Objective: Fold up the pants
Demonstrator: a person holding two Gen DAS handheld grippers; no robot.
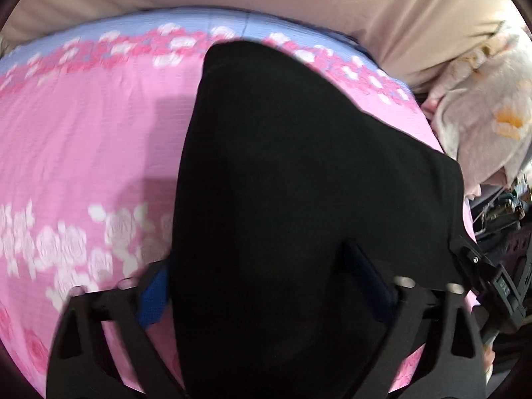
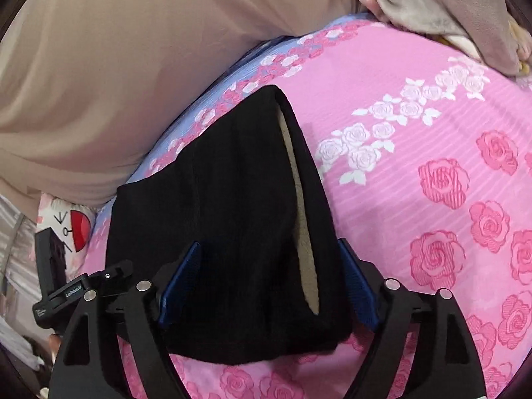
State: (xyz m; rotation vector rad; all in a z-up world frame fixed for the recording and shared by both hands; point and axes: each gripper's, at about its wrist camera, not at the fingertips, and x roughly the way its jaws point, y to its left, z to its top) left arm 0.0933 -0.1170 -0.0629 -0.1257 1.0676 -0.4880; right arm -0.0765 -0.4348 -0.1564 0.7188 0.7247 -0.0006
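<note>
The black pants (image 1: 282, 166) lie folded in a long strip on the pink rose bedsheet (image 1: 83, 133). In the right wrist view the pants (image 2: 216, 216) show a slit of beige lining (image 2: 301, 232) along their right edge. My left gripper (image 1: 256, 256) hovers over the near end of the pants with its blue pads (image 1: 154, 296) wide apart; the cloth lies flat between them, not pinched. My right gripper (image 2: 270, 244) straddles the other near corner in the same way, pads (image 2: 181, 282) apart and off the cloth.
A beige cushion or headboard (image 2: 99, 83) runs along the far edge of the bed. A crumpled floral blanket (image 1: 482, 116) lies at the right. A cartoon pillow (image 2: 73, 229) sits at the bed's edge. Each gripper's body shows in the other's view (image 1: 498, 286) (image 2: 66, 289).
</note>
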